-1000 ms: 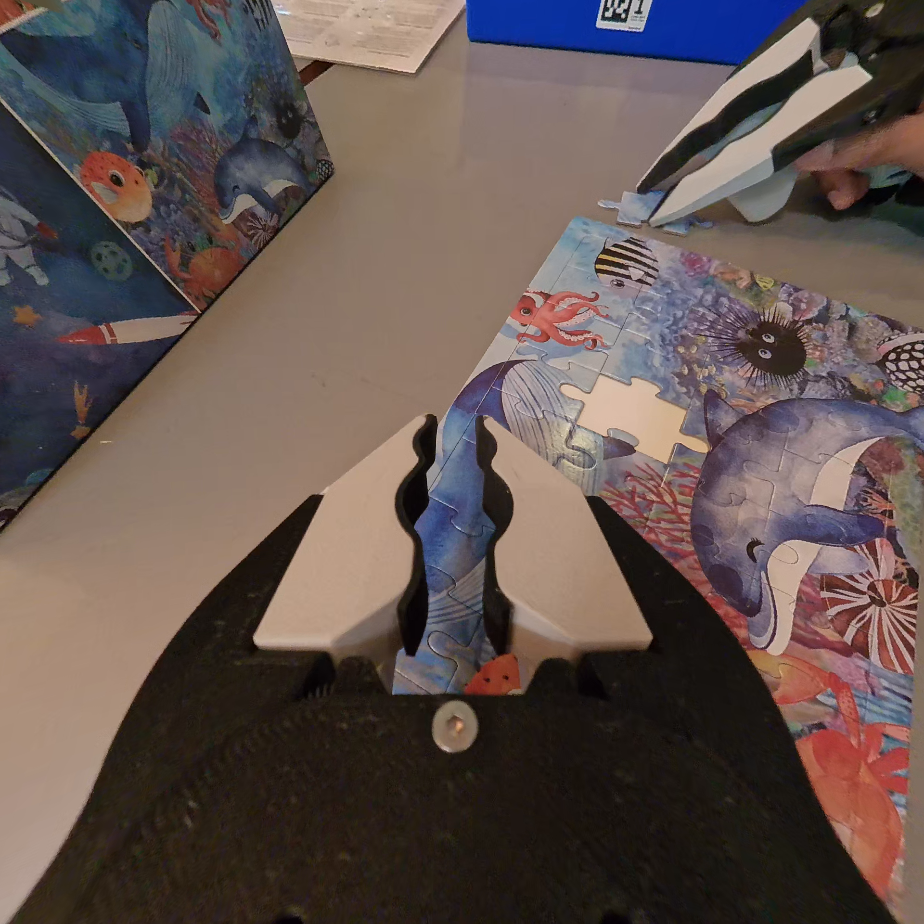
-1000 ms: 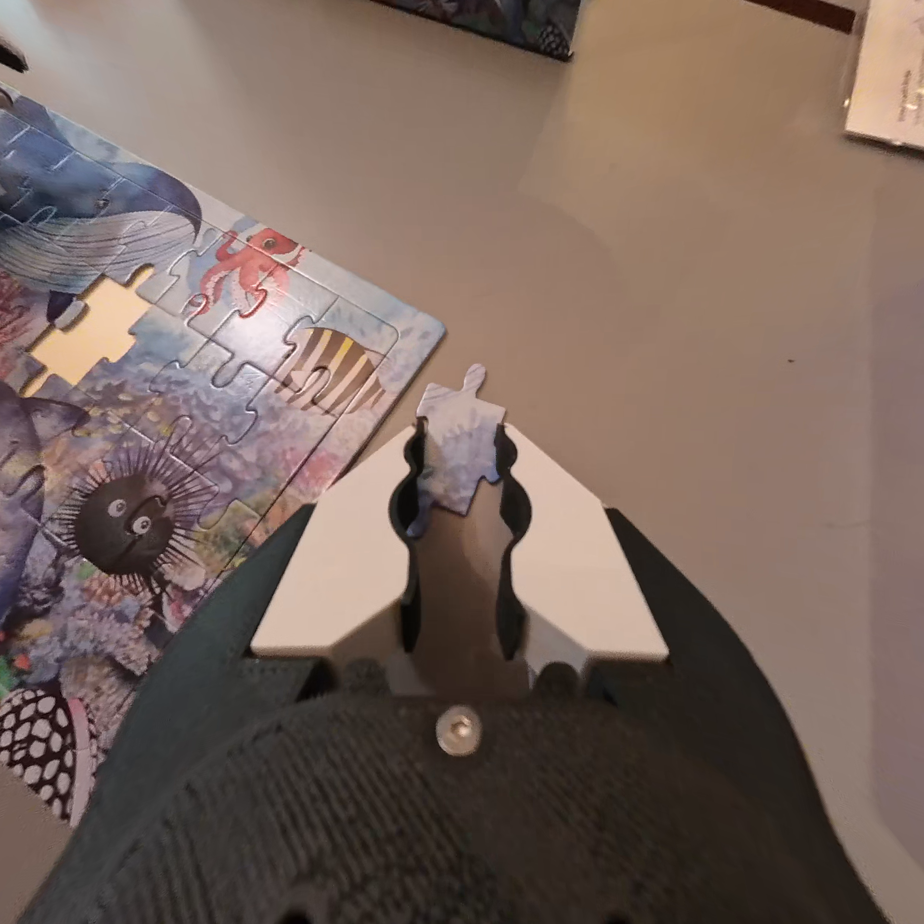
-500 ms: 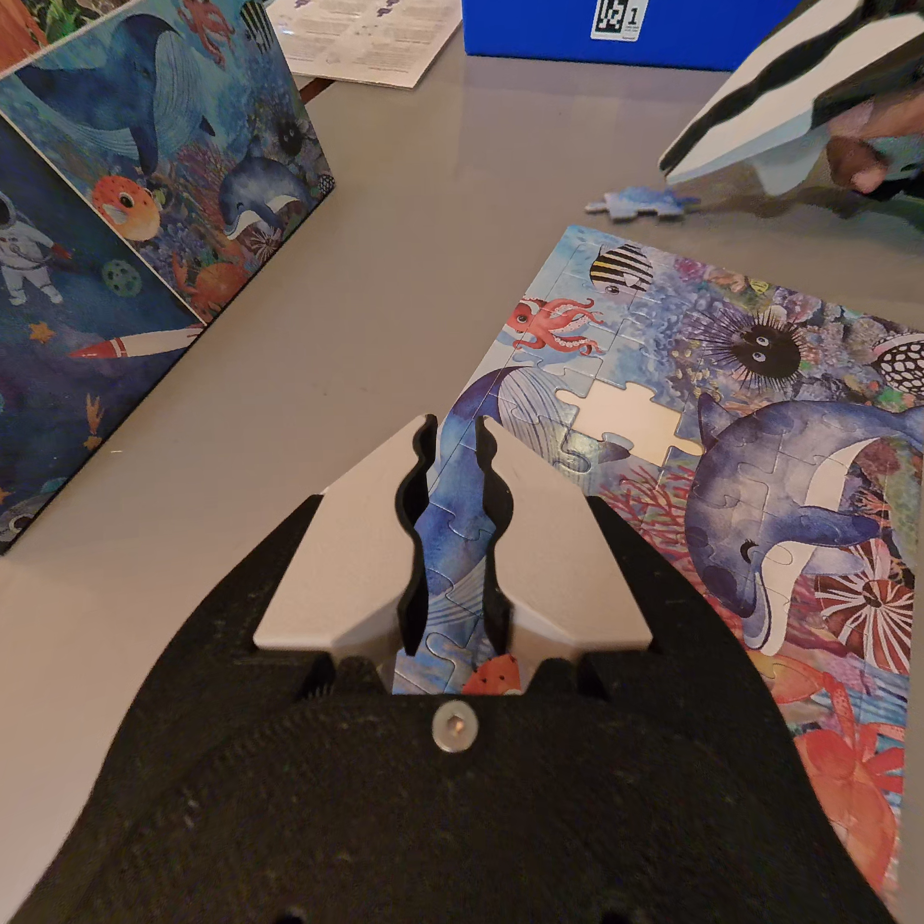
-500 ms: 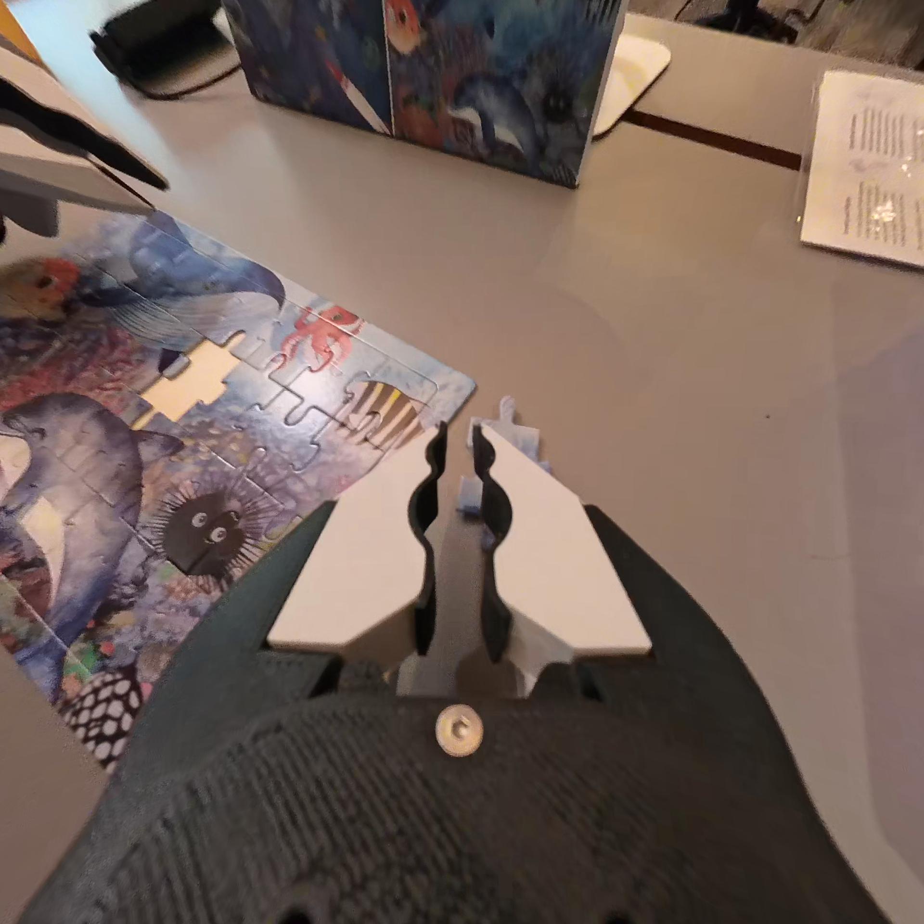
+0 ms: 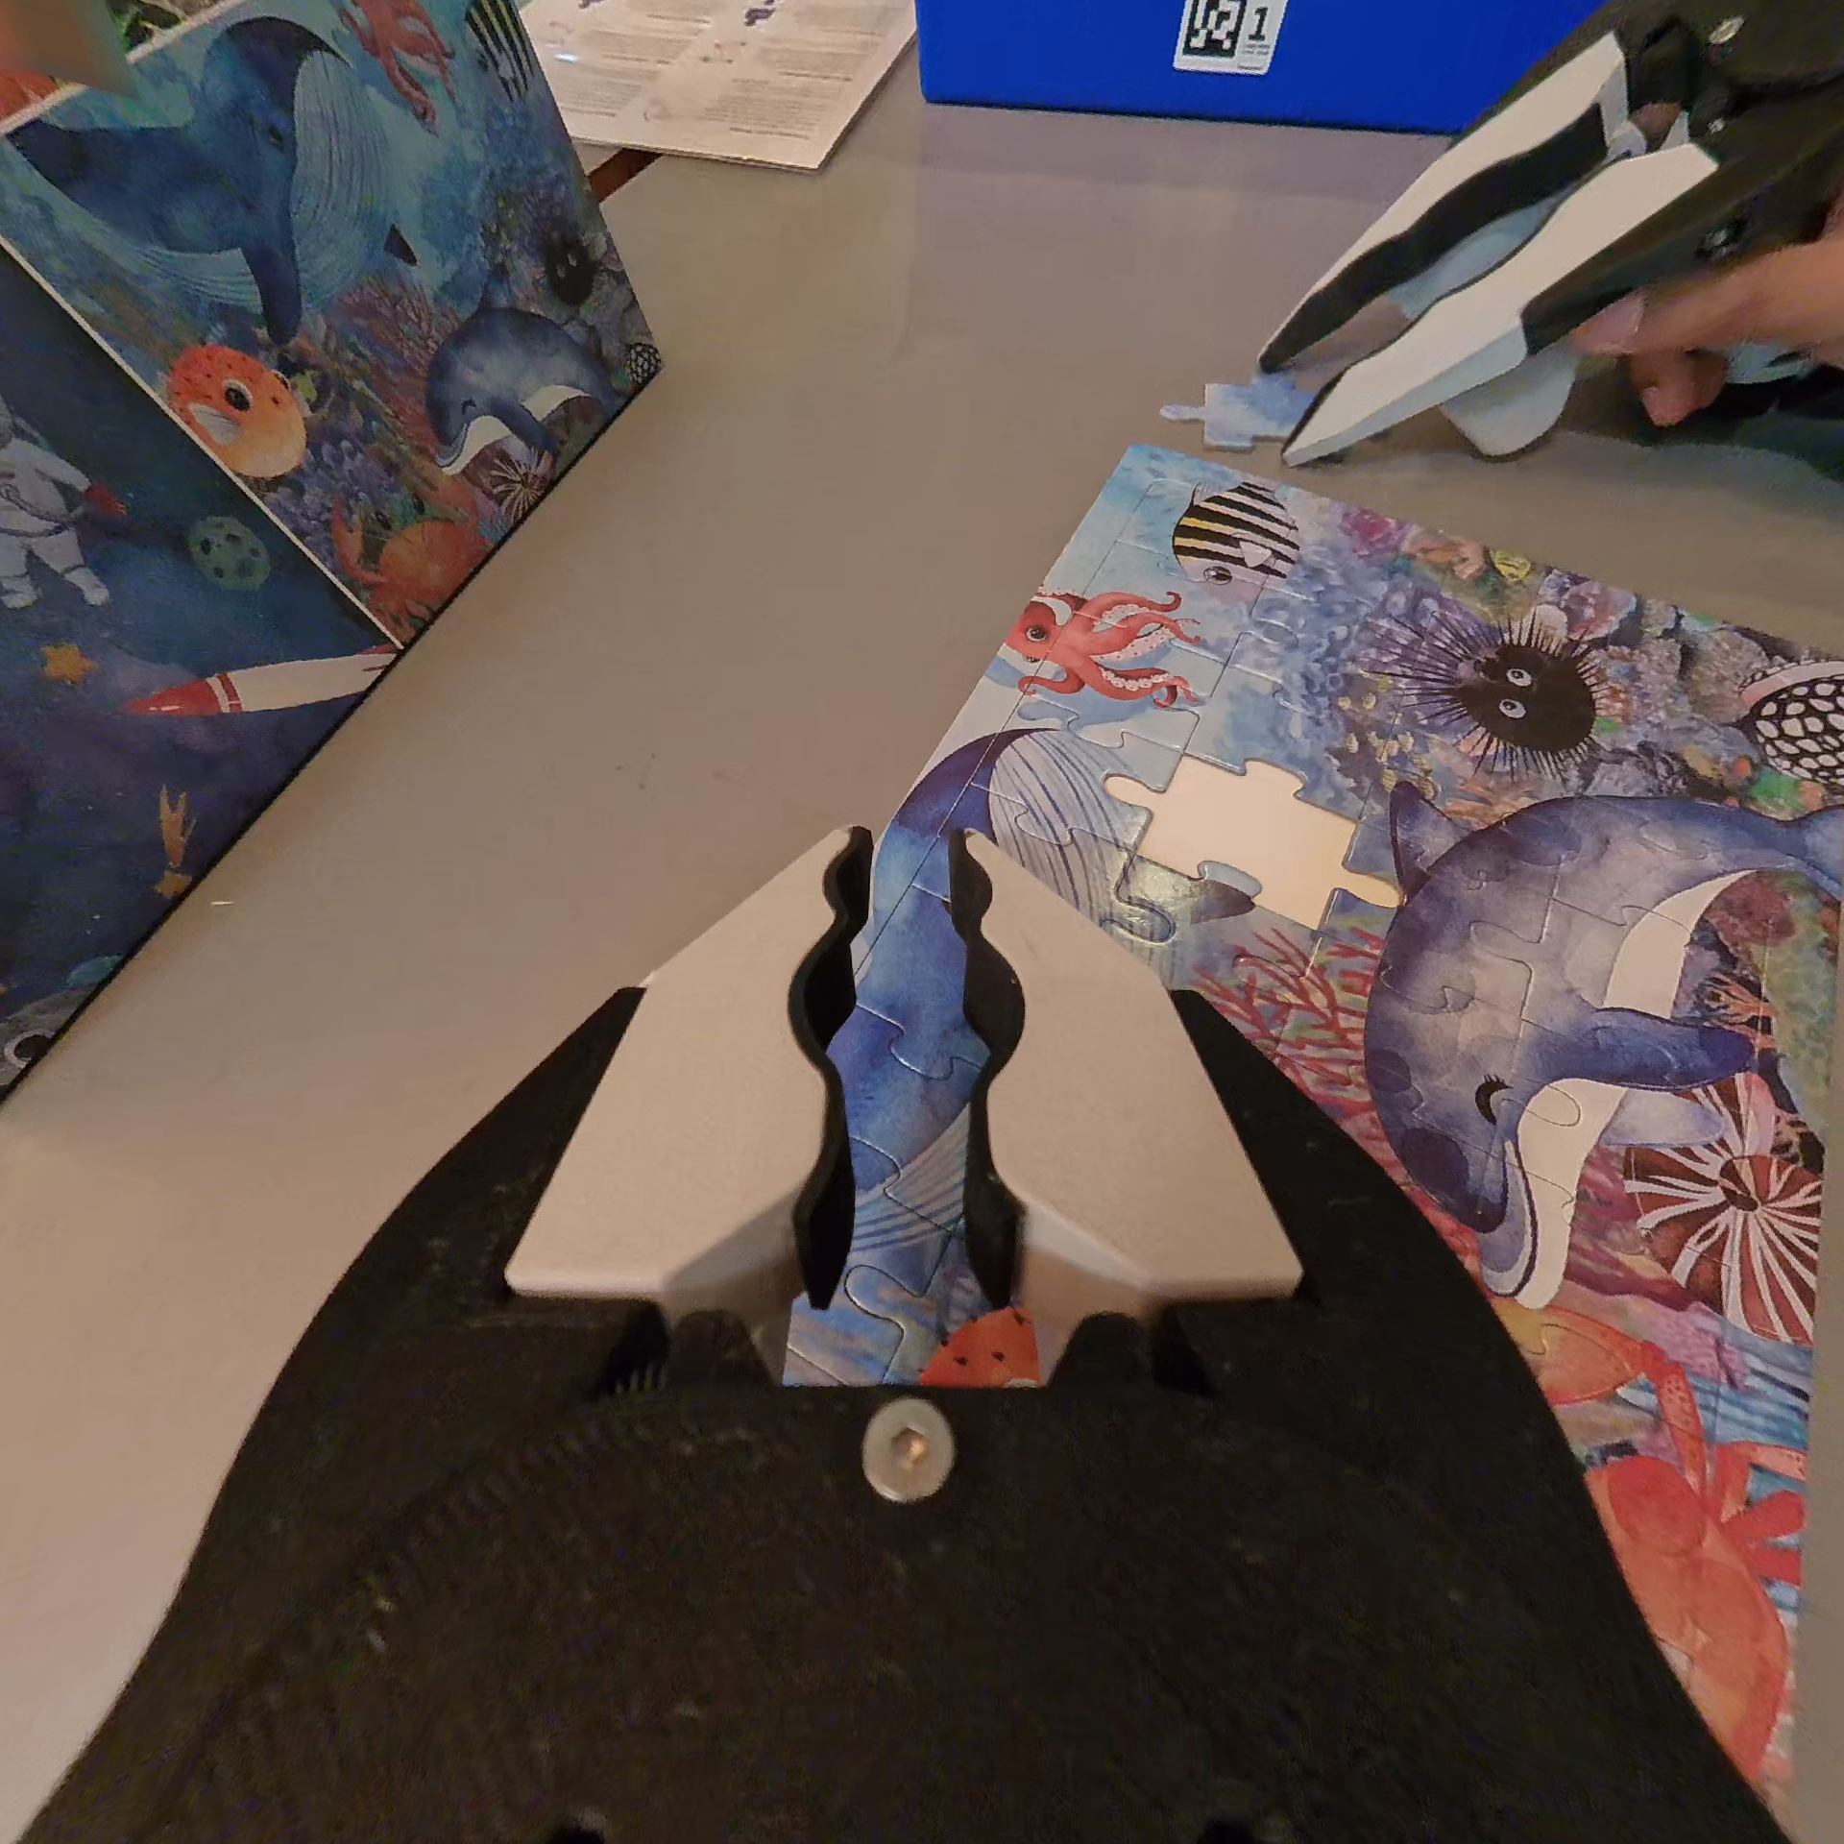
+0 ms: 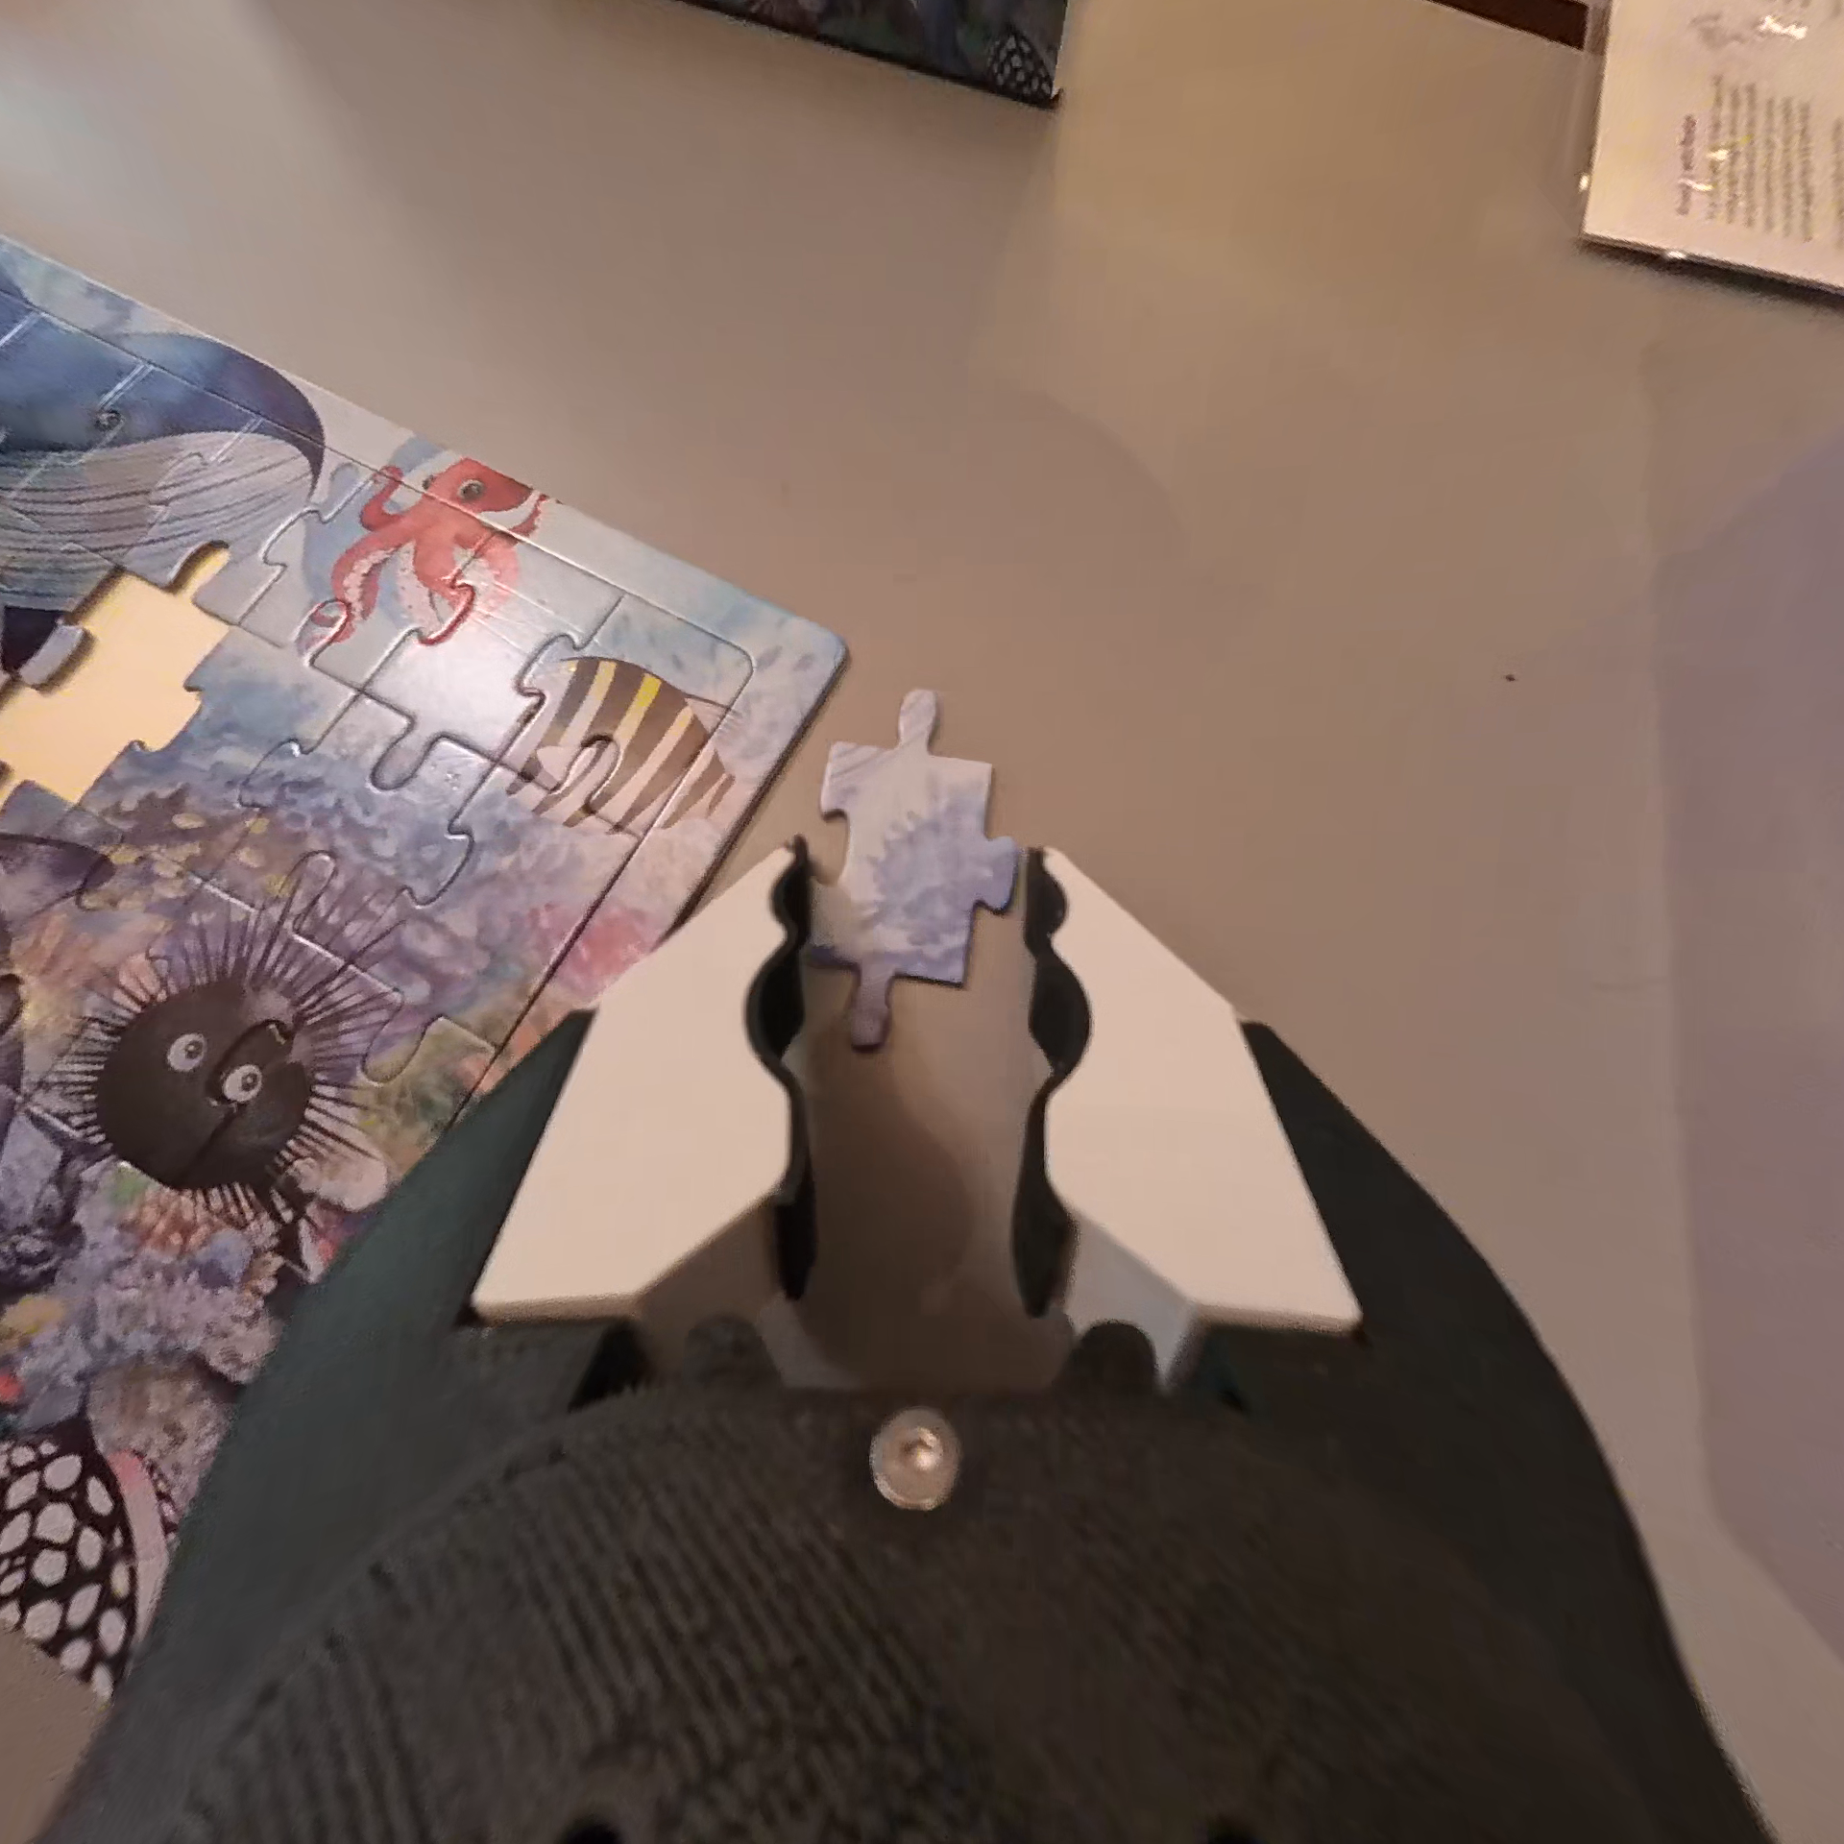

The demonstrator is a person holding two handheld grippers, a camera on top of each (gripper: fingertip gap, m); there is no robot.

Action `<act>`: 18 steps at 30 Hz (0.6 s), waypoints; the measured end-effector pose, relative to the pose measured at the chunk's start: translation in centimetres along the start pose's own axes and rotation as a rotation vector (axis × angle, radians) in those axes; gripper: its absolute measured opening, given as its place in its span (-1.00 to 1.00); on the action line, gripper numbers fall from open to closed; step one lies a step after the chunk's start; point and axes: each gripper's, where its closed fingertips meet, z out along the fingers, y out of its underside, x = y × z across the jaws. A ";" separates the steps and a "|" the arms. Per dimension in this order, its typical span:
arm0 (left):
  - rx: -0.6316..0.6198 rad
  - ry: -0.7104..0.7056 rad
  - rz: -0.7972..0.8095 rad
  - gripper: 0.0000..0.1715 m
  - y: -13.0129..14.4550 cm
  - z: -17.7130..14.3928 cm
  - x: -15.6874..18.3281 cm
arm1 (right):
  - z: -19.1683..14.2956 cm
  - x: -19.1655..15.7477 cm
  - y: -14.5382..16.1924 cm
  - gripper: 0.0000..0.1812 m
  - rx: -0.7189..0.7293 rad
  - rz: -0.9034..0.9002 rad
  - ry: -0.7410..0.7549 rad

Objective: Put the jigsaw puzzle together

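While right gripper (image 6: pixel 913 858) fingers straddle loose piece (image 6: pixel 913 868) open, flat piece may slip on table (image 6: pixel 1247 499); left gripper (image 5: pixel 906 848) fingers slightly apart, empty, over puzzle (image 5: pixel 1497 898).

Left gripper (image 5: pixel 908 868): jaws parted by a narrow gap, nothing between them, poised over the near edge of the assembled puzzle (image 5: pixel 1497 898). Right gripper (image 6: pixel 913 858): jaws parted wider, tips lowered to the bench just beyond the puzzle's far corner, straddling the loose piece (image 6: pixel 913 848). A hand (image 5: pixel 1726 319) grips its rear.
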 end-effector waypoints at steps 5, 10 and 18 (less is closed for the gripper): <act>0.002 -0.001 0.001 -0.85 -0.1 -0.1 0.0 | -0.2 -0.2 0.1 -0.64 -0.014 -0.004 -0.007; 0.004 -0.004 0.009 -0.85 -0.2 -0.1 0.1 | -0.3 -0.1 0.2 -0.64 -0.019 -0.024 0.005; 0.003 -0.007 0.010 -0.84 -0.2 -0.1 0.1 | -1.3 -0.7 -1.5 -0.64 0.077 -0.026 -0.023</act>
